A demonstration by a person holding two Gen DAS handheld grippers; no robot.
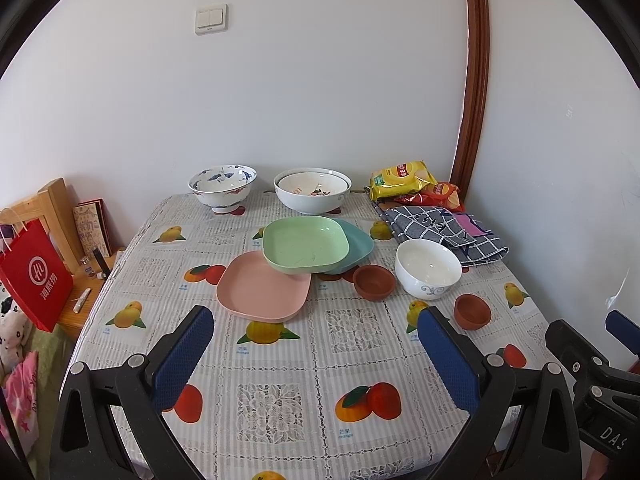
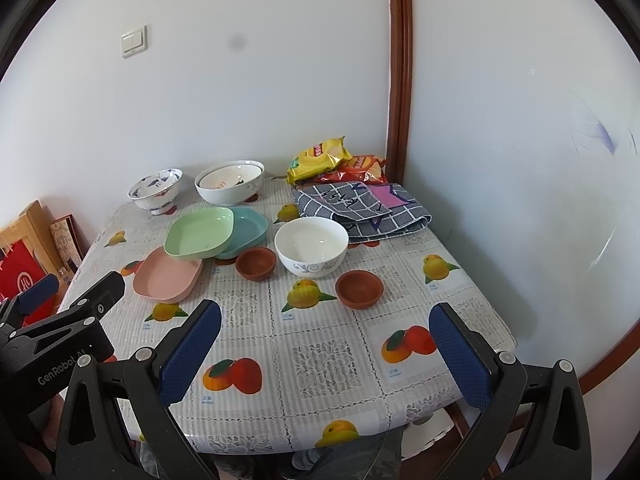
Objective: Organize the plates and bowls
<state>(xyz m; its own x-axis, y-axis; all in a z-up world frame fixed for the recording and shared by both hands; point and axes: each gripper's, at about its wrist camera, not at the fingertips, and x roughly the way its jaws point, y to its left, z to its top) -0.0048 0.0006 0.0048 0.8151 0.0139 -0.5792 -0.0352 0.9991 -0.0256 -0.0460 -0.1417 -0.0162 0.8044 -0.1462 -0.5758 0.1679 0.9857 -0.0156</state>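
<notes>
At mid-frame, the green plate point(image 1: 306, 244) overlaps pink and teal plates; bowls sit around them. Our left gripper point(image 1: 316, 344) and right gripper point(image 2: 326, 342) hover spread, empty. We judge sorting hasn't begun; next, grasp a plate rim.

I have both grippers up and level, side by side. My left gripper point(image 1: 316, 336) has its blue-padded fingers point(image 1: 188, 356) spread wide, holding nothing. My right gripper point(image 2: 326, 332) is spread just as wide and empty, just beside the left.
</notes>
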